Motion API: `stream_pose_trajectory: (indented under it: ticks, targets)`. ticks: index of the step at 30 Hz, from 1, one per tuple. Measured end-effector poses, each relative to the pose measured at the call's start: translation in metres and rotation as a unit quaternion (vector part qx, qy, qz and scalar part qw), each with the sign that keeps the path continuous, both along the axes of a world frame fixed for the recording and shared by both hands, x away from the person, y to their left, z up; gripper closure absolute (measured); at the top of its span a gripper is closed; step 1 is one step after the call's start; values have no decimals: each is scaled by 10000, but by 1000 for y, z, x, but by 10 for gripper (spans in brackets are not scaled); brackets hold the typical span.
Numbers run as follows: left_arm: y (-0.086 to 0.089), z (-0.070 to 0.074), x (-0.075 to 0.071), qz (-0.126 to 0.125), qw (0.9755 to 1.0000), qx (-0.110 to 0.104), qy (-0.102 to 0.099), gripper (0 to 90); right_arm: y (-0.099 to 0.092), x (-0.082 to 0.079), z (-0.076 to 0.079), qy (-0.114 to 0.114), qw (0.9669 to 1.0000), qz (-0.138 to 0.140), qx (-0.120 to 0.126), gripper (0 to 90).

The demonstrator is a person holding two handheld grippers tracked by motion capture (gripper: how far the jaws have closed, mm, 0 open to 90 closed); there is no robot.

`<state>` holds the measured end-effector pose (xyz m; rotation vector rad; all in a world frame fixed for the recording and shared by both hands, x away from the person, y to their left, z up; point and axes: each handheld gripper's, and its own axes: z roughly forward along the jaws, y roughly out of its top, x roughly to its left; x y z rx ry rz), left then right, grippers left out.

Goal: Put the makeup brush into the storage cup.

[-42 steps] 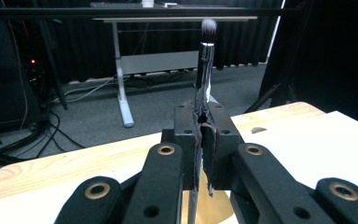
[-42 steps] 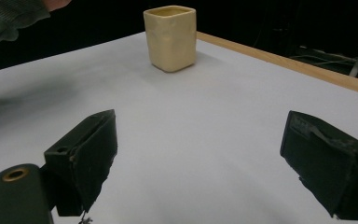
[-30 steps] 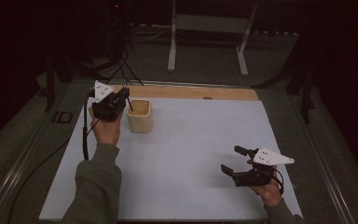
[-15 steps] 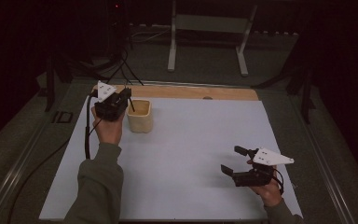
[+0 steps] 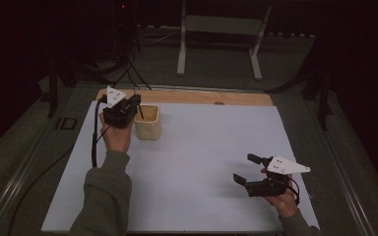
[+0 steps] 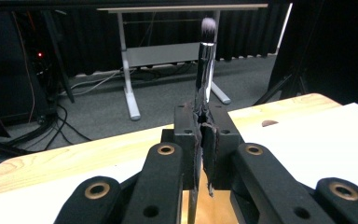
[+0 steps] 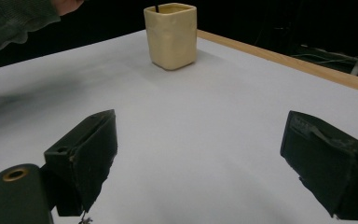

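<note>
L gripper [image 5: 134, 104] clenched on a makeup brush [image 6: 205, 56], bristles up, handle end dipping into the cream cup [image 5: 147, 123] at far-left of white counter [image 5: 206, 162]. R gripper [image 5: 248, 169] released, jaws wide apart w/ nothing between, low over counter near-right, well apart from cup.
</note>
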<state>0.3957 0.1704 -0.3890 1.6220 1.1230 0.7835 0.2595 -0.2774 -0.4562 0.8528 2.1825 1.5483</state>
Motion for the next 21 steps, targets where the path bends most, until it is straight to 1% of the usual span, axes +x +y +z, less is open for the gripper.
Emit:
stream_pose_trajectory:
  ticks: [10,16,19,20,21]
  targets:
    - [-3,-6,2,-38,9999,83,89,855,0,0,0,-7,10000,-5,-2,109]
    - [-2,-8,2,-25,9999,93,138,853,0,0,0,-3,10000,-7,-1,109]
    - [-1,-9,2,-31,9999,49,147,851,-1,0,0,-2,10000,-11,3,109]
    - [-1,-9,2,-42,9999,24,154,847,-1,0,0,-6,10000,-13,2,109]
    - [0,-9,2,-78,9999,-21,147,792,-1,0,0,-6,10000,-13,1,109]
